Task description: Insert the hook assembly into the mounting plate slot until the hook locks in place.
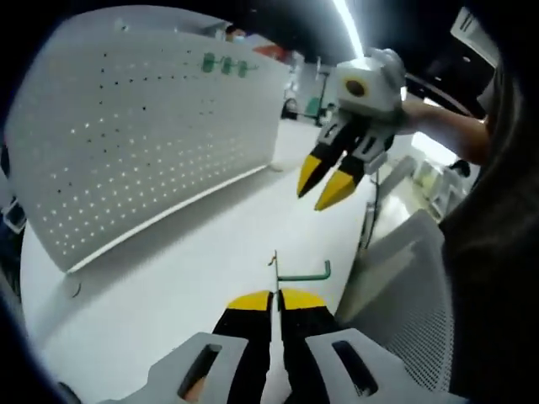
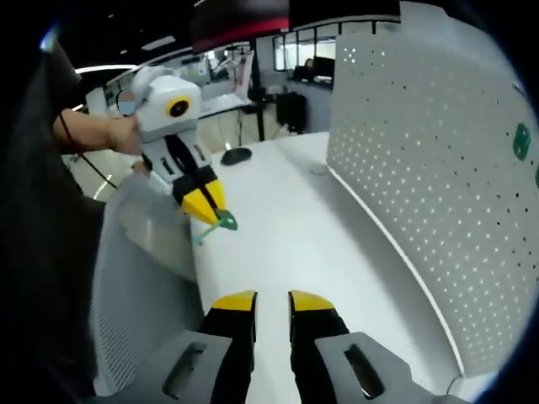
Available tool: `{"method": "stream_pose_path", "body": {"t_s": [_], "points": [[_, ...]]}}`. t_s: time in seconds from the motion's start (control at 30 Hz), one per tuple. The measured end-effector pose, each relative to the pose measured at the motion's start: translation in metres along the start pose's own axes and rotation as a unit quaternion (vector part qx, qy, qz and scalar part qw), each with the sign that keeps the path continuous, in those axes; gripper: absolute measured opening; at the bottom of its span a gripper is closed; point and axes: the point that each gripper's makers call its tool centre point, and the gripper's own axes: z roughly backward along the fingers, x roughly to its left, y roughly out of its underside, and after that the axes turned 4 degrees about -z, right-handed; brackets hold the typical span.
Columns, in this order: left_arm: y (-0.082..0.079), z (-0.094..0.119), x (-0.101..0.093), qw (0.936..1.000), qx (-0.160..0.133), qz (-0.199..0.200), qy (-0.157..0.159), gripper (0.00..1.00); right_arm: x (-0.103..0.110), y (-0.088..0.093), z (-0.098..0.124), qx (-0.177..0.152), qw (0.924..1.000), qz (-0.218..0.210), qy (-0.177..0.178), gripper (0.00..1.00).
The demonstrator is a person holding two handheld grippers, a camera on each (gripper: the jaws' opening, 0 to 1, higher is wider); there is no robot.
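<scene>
Two grippers over a white table: in left gripper view, left gripper (image 1: pixel 275 296) is clamped on the green hook (image 1: pixel 301 271), held above the table (image 1: pixel 210 244) and well apart from the white pegboard (image 1: pixel 143 126), while right gripper (image 1: pixel 327 183) hovers w/ tips slightly parted, holding nothing. In right gripper view, right gripper (image 2: pixel 273 300) shows a clear gap, left gripper (image 2: pixel 207 202) pinches the hook (image 2: pixel 221 222); best approach, prob., is to square the hook's prongs to a hole row before pushing in. Prong ends are too small to read & the target slot can't be picked out.
</scene>
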Motion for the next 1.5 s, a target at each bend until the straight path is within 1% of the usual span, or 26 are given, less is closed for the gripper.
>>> {"method": "stream_pose_path", "body": {"t_s": [0.17,0.23,0.3,0.37,0.5,0.6,0.63,0.67,0.73,0.8,0.87,0.97,1.0,1.03,1.1,1.17,1.23,1.37,1.4,1.5], "points": [[-0.007,0.001,0.005,0.9998,-0.012,0.008,-0.017,0.02,0.003,-0.003,0.007,-0.014,0.9998,-0.008,0.008,0.12],[-0.009,0.002,0.008,0.9995,-0.017,0.014,-0.024,0.02,0.004,-0.006,0.01,-0.025,0.9993,-0.024,0.012,0.12],[-0.013,0.002,0.01,0.9993,-0.022,0.019,-0.022,0.02,0.005,-0.008,0.012,-0.035,0.9986,-0.036,0.015,0.11],[-0.015,0.003,0.014,0.9991,-0.026,0.021,-0.027,0.02,0.006,-0.008,0.013,-0.039,0.9981,-0.044,0.018,0.12],[-0.02,0.006,0.02,0.9984,-0.03,0.022,-0.043,0.02,0.01,-0.01,0.016,-0.048,0.9972,-0.053,0.023,0.12],[-0.025,0.007,0.026,0.9969,-0.039,0.026,-0.063,0.02,0.014,-0.012,0.017,-0.061,0.9956,-0.066,0.028,0.11],[-0.026,0.007,0.03,0.9959,-0.042,0.027,-0.075,0.02,0.014,-0.013,0.016,-0.063,0.9952,-0.068,0.031,0.11],[-0.027,0.007,0.032,0.9953,-0.042,0.033,-0.081,0.02,0.016,-0.013,0.016,-0.064,0.995,-0.07,0.031,0.11],[-0.03,0.006,0.033,0.9942,-0.045,0.045,-0.086,0.02,0.019,-0.015,0.016,-0.069,0.9941,-0.077,0.035,0.11],[-0.036,0.006,0.032,0.9936,-0.056,0.048,-0.086,0.02,0.022,-0.017,0.017,-0.075,0.9931,-0.084,0.035,0.11],[-0.041,0.005,0.03,0.9935,-0.063,0.04,-0.086,0.02,0.024,-0.021,0.017,-0.089,0.991,-0.093,0.037,0.11],[-0.046,0.006,0.029,0.9925,-0.07,0.033,-0.094,0.02,0.024,-0.03,0.018,-0.117,0.9856,-0.116,0.041,0.1],[-0.047,0.006,0.03,0.9918,-0.074,0.036,-0.097,0.02,0.023,-0.033,0.019,-0.126,0.9831,-0.125,0.044,0.1],[-0.049,0.006,0.03,0.9913,-0.079,0.042,-0.097,0.02,0.023,-0.034,0.019,-0.131,0.9822,-0.128,0.043,0.1],[-0.053,0.006,0.027,0.9896,-0.093,0.061,-0.091,0.02,0.023,-0.036,0.018,-0.132,0.9818,-0.13,0.042,0.1],[-0.055,0.005,0.025,0.9881,-0.1,0.074,-0.09,0.02,0.022,-0.036,0.017,-0.13,0.982,-0.131,0.043,0.1],[-0.058,0.004,0.026,0.9857,-0.111,0.087,-0.093,0.02,0.02,-0.039,0.017,-0.136,0.9811,-0.128,0.05,0.1],[-0.067,0.002,0.025,0.9819,-0.129,0.104,-0.091,0.02,0.017,-0.047,0.015,-0.16,0.973,-0.159,0.05,0.1],[-0.068,0.002,0.025,0.9819,-0.13,0.102,-0.092,0.02,0.016,-0.051,0.014,-0.169,0.9704,-0.165,0.05,0.1],[-0.071,0.001,0.024,0.9812,-0.134,0.102,-0.094,0.02,0.018,-0.055,0.011,-0.181,0.9661,-0.179,0.044,0.1]]}}
